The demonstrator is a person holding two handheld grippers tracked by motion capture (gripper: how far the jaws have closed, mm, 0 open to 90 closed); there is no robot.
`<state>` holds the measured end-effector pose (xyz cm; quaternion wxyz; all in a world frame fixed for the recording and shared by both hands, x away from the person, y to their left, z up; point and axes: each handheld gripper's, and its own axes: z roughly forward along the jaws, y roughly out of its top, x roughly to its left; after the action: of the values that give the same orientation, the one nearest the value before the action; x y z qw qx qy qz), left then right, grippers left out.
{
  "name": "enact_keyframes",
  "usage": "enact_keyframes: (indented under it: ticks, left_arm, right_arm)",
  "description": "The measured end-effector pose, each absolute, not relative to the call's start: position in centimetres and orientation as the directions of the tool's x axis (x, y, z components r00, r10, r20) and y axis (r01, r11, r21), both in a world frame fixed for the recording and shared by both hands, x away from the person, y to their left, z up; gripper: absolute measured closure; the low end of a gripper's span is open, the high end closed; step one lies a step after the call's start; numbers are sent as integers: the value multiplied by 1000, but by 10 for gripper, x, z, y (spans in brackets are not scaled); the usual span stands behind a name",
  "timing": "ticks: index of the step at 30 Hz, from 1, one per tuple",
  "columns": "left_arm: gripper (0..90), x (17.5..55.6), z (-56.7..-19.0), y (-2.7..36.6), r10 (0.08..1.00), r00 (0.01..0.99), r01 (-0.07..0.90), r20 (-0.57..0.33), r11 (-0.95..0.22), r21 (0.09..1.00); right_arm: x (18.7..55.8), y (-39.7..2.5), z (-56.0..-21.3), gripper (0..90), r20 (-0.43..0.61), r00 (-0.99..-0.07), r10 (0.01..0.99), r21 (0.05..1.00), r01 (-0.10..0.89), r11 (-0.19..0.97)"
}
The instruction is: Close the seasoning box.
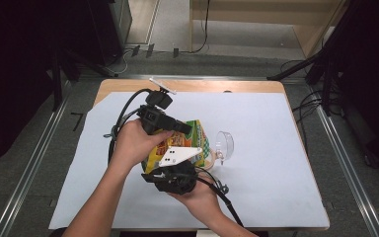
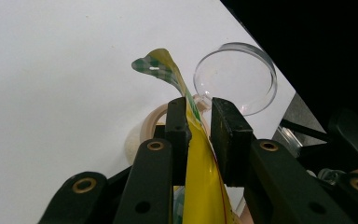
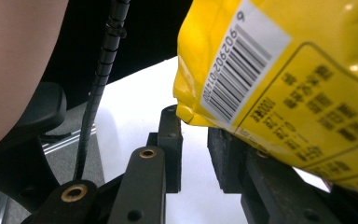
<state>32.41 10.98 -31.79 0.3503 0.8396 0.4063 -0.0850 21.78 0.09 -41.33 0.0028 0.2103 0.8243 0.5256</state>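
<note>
Left tool (image 2: 199,121) pinches bag (image 2: 203,186), hiding its front print.

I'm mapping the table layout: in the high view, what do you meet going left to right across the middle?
Person's left hand → yellow snack bag → clear plastic cup → bare white table cover.

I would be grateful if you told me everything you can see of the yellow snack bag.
The yellow snack bag looks like glossy plastic film, with a green-and-white checked top edge and a white barcode panel with dark print on its back. It is held up above the white sheet. The left gripper has its jaws on either side of the upper edge. The right gripper sits open under a bottom corner.
</note>
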Motion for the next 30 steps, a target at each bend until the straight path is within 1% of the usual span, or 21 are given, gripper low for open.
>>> enact_keyframes:
  ticks: [17, 30]
  left_arm:
    - [775, 322, -317, 108, 621, 662, 737, -419, -437, 516]
    - [775, 322, -317, 109, 620, 665, 731, -417, -425, 534]
  right_arm:
    - [217, 1, -415, 765, 219, -908, 358, 867, 349, 354]
    - [220, 1, -418, 764, 218, -908, 357, 867, 348, 357]
